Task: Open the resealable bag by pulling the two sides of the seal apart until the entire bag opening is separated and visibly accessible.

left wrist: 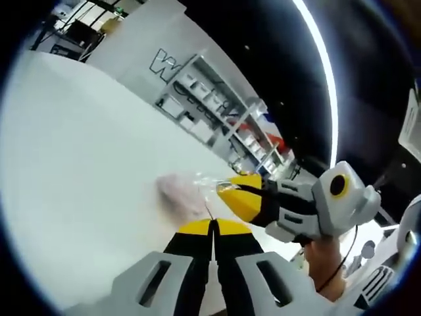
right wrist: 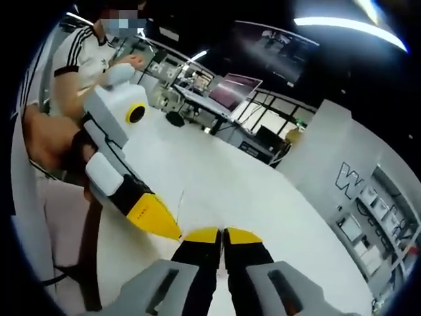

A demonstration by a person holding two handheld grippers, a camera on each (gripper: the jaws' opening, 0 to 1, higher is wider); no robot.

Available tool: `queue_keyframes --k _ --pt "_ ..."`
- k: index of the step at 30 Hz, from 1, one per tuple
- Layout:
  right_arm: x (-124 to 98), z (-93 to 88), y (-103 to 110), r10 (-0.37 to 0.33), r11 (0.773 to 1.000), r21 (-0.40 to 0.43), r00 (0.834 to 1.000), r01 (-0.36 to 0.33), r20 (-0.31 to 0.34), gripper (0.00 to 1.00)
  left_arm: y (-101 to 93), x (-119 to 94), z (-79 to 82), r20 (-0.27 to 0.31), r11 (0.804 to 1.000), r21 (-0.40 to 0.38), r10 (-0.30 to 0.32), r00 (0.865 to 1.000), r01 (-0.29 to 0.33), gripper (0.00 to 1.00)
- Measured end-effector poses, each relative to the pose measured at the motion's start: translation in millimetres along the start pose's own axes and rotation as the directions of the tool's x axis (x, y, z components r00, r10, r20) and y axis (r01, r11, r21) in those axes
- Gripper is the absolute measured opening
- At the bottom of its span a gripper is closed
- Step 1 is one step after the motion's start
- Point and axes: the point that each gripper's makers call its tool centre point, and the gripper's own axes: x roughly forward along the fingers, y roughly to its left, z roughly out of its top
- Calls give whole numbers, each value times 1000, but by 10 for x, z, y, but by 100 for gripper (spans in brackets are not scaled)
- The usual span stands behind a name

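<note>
Left gripper (left wrist: pixel 212 226): we see our yellow-tipped fingers (left wrist: pixel 195 227) pressed together, a thin edge of the resealable bag (left wrist: pixel 184 192) rising from between the tips.
Right gripper (right wrist: pixel 222 236): in its own view the fingers (right wrist: pixel 202 235) sit nearly closed with a narrow slit between; we cannot tell there what they pinch. In the left gripper view it comes in from the right, tips closed on the bag's clear film.
Resealable bag: clear, with pale pinkish contents, held between both grippers just above the white table (left wrist: pixel 79 145).
Around: shelving (left wrist: pixel 217 112) beyond the table's far edge; a person (right wrist: pixel 72 66) in a white striped shirt behind the left gripper.
</note>
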Motion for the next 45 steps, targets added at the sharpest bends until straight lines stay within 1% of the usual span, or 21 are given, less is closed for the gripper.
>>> queue_keyframes --k 2,3,4,5,6,8,9,11,13,14,16,20,25,27,29,31,33,35,37,41,45 --pt "-5 12 -28 -10 1000 11 1000 10 10 0 8 15 32 11 998 62 -6 1000 5 2" --pt "-10 17 -57 -21 1000 18 1000 20 17 0 11 17 59 23 994 111 0 1000 -3 2" --pt "-17 21 -99 -36 999 24 999 36 23 0 28 18 77 25 985 173 21 999 -25 4" --pt "-26 26 -140 -49 998 34 998 48 28 0 16 22 98 33 978 208 17 999 -24 9" --pt "-40 43 -185 -61 997 48 997 59 40 0 21 14 151 50 968 246 31 998 -43 14" --pt "-60 80 -250 -82 995 64 995 78 59 0 19 15 193 52 953 300 36 998 -50 19" --pt "-63 92 -268 -88 995 61 994 85 61 0 22 17 226 66 945 322 39 997 -58 24" --pt "-65 118 -292 -99 994 51 993 96 68 0 47 22 260 77 932 353 56 995 -80 36" --pt "-65 138 -297 -102 994 42 992 99 72 0 84 34 279 83 918 383 70 994 -97 42" --pt "-60 148 -297 -105 994 33 992 103 72 0 99 34 287 86 915 390 77 993 -104 44" --pt "-51 150 -294 -104 995 14 992 103 67 0 120 36 307 85 911 397 82 993 -109 44" --pt "-34 167 -328 -96 995 15 993 95 62 0 145 39 332 87 918 380 85 993 -112 41" --pt "-10 208 -457 -108 994 2 992 108 70 0 133 55 372 90 914 393 75 993 -104 42" --pt "3 237 -520 -115 993 -1 990 116 80 0 133 70 394 93 907 408 72 993 -104 45" --pt "33 249 -577 -121 993 -5 989 122 88 0 123 86 404 92 895 433 72 993 -105 52" --pt "57 242 -617 -127 992 -9 988 128 87 0 112 96 407 90 885 453 71 993 -104 57" --pt "71 238 -644 -131 991 -8 987 132 92 0 96 101 413 91 874 476 64 994 -100 58" --pt "90 230 -670 -134 991 -8 987 135 91 0 89 111 423 96 864 493 60 994 -99 61" --pt "111 220 -710 -137 990 -7 986 138 93 0 98 124 428 97 860 501 61 993 -102 64" --pt "147 200 -817 -141 990 14 985 140 99 0 99 135 438 95 860 501 57 994 -97 65" --pt "175 170 -944 -150 988 44 983 147 103 0 94 143 446 91 855 510 53 994 -92 66"
